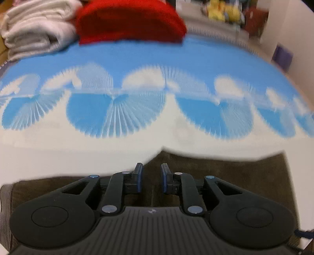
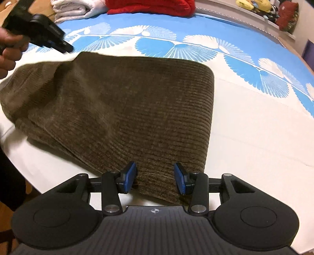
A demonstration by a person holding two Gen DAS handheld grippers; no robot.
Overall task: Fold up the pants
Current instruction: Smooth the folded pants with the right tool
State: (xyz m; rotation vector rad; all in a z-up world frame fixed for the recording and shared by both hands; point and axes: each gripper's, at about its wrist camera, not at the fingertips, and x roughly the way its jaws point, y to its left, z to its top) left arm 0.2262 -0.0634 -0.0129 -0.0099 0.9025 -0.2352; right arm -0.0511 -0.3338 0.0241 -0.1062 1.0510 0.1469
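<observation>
A pair of olive-brown ribbed corduroy pants [image 2: 125,109] lies folded on a bed covered by a white sheet with a blue band of white fan-shaped prints [image 2: 245,127]. Seen from the right wrist camera, the pants form a broad, thick block with fine horizontal ribs. The far right corner is rounded and the right edge runs straight. The left side is looser, with a soft rumpled fold and layered edges showing underneath.

The right black two-finger gripper with blue pads [image 2: 155,178] hovers at the near edge of the pants. Its jaws are spread apart, one on either side of the fabric, gripping nothing.

The left black gripper [image 2: 58,44] shows at the top left of that view, held in a person's hand [image 2: 9,51] just above the far left corner of the pants. In its own blurred camera view, its jaws [image 1: 151,176] stand parted with a narrow gap and hold nothing, with brown fabric below them.

At the far side of the bed sit a folded red garment [image 2: 151,6] and stacked white towels [image 2: 72,8].
</observation>
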